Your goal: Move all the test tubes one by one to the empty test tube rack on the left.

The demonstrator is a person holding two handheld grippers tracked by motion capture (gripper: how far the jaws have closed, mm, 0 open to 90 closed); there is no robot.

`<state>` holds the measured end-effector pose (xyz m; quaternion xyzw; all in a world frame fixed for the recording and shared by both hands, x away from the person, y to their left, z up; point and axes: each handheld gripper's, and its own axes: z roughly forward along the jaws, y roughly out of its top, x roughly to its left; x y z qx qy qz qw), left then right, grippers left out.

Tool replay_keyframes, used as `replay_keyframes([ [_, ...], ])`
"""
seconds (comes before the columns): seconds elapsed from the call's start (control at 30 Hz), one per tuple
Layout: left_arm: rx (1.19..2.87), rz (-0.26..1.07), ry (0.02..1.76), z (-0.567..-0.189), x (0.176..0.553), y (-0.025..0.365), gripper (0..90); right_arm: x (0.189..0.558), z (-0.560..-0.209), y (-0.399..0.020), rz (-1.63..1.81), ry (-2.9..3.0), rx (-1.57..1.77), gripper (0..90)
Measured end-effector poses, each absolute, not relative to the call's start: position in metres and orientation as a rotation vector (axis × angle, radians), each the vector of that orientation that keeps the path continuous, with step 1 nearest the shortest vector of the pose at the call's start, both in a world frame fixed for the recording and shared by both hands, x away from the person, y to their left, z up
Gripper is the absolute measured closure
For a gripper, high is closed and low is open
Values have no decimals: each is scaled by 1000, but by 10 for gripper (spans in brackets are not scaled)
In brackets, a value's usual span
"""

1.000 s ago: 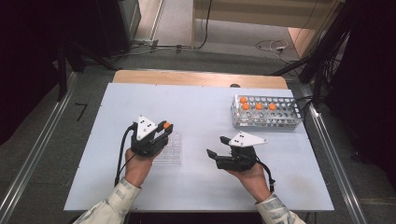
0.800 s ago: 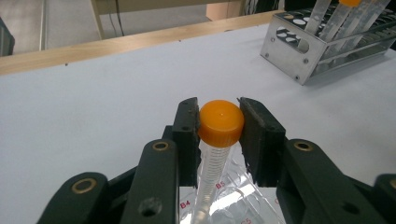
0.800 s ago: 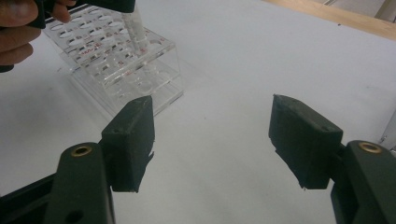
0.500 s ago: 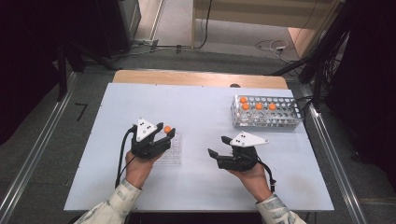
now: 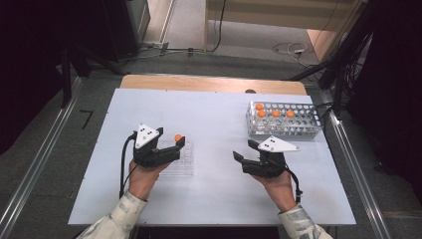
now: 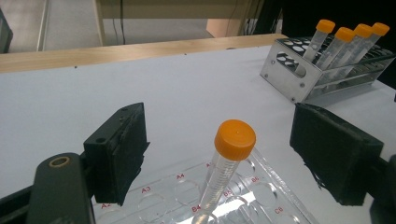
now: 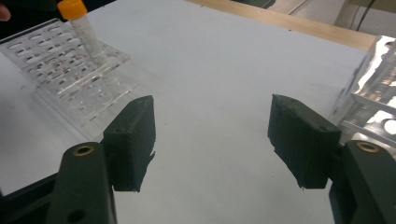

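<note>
The left gripper (image 6: 219,154) has just been opening; its jaws stand apart on either side of the orange-capped tube (image 6: 224,172), clear of it. The tube leans in a hole of the clear rack (image 6: 261,196) just below the jaws, so this transfer looks complete. Farther ahead, four tubes remain in the metal rack (image 6: 299,79). The right gripper (image 7: 212,140) hovers level and open over the table (image 7: 224,84), holding nothing.
</note>
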<state>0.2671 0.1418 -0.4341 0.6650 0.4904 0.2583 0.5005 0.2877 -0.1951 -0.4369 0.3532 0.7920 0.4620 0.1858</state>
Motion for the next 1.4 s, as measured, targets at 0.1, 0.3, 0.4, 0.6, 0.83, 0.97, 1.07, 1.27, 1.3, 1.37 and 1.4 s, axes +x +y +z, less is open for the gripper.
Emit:
replay_keyframes([
  [0.1, 1615, 623, 1180, -434, 267, 143, 169, 290, -436, -202, 1298, 2209, 1013, 310],
  [0.3, 1613, 616, 1171, -433, 265, 145, 154, 295, -436, -213, 1278, 2170, 1046, 312],
  [0.4, 1605, 613, 1164, -432, 265, 146, 154, 298, -436, -219, 1269, 2149, 1071, 313],
  [0.6, 1609, 627, 1159, -430, 263, 147, 153, 304, -437, -234, 1248, 2105, 1115, 313],
  [0.83, 1610, 622, 1149, -429, 262, 149, 152, 312, -439, -250, 1222, 2059, 1173, 314],
  [0.97, 1615, 623, 1147, -429, 260, 148, 146, 316, -440, -259, 1205, 2030, 1202, 314],
  [1.07, 1612, 619, 1148, -429, 260, 149, 146, 320, -440, -267, 1198, 2005, 1221, 313],
  [1.27, 1612, 622, 1154, -430, 260, 149, 146, 330, -440, -283, 1176, 1944, 1277, 317],
  [1.3, 1609, 629, 1156, -430, 260, 149, 146, 330, -440, -283, 1176, 1944, 1277, 317],
  [1.37, 1608, 632, 1161, -430, 260, 150, 147, 334, -441, -287, 1164, 1926, 1298, 317],
  [1.4, 1607, 629, 1162, -431, 261, 150, 147, 336, -441, -288, 1161, 1920, 1306, 317],
])
